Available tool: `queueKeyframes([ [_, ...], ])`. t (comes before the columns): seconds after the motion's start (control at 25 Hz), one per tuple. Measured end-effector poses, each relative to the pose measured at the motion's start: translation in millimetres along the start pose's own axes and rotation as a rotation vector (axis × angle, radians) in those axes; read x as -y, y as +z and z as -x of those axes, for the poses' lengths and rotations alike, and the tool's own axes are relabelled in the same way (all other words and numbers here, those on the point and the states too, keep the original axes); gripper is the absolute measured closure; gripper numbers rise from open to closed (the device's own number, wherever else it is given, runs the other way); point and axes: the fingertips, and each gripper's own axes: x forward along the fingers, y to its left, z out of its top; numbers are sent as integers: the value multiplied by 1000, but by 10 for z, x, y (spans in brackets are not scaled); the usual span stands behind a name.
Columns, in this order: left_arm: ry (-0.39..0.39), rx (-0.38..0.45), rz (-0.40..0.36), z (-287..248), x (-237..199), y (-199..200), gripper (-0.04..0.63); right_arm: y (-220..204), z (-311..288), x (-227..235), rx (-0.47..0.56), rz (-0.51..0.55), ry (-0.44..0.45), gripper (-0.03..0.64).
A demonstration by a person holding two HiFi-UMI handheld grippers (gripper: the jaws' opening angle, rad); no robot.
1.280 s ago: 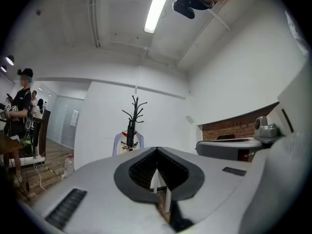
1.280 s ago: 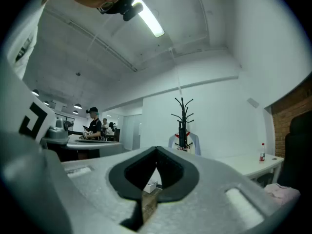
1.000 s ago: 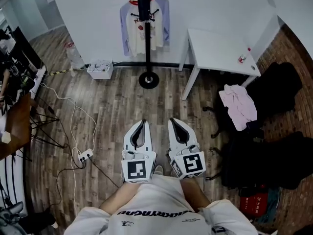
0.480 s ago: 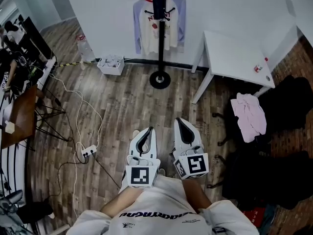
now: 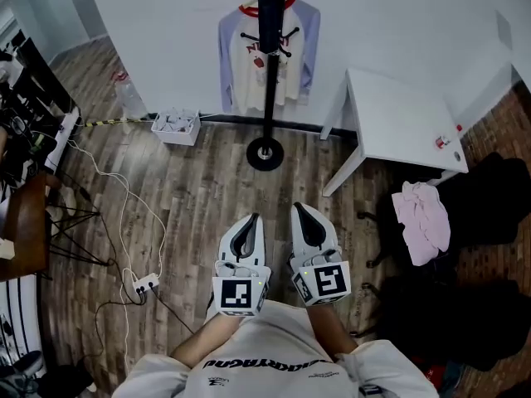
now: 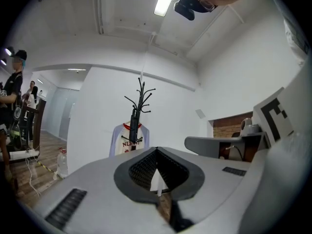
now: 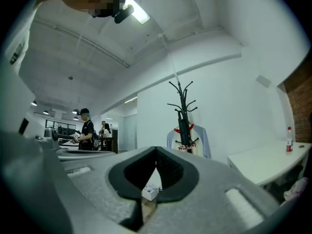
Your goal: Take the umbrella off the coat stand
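The black coat stand [image 5: 267,81] rises against the white wall ahead, its round base [image 5: 265,153] on the wood floor. A dark folded umbrella [image 7: 183,126] hangs along its pole, seen also in the left gripper view as the umbrella [image 6: 133,129]. Behind it hangs a white shirt with blue sleeves [image 5: 292,65]. My left gripper [image 5: 249,220] and right gripper [image 5: 299,210] are held side by side in front of the person's body, pointing at the stand and well short of it. Both are shut and hold nothing: left gripper [image 6: 156,150], right gripper [image 7: 156,149].
A white table [image 5: 398,123] stands right of the stand. Left of it a small white box [image 5: 175,123] and a bottle [image 5: 126,94] sit by the wall. Cables and a power strip [image 5: 143,286] lie at left. Dark chairs with a pink cloth [image 5: 423,214] are at right. People [image 7: 87,128] stand far left.
The person has walked toward the coat stand, which now looks nearer and larger. Both grippers came along, still side by side and shut.
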Motion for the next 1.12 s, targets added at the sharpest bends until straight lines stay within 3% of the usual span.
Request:
queueKeyframes([
  [0.48, -107, -10, -6, -1948, -1247, 539, 597, 372, -2211, 446, 14, 20, -91, 618],
  [0.72, -151, -25, 8, -2595, -1622, 550, 598, 444, -2857, 585, 22, 33, -121, 618],
  [1.12, -221, -68, 20, -3383, -1867, 547, 598, 531, -3573, 903, 31, 35, -153, 618],
])
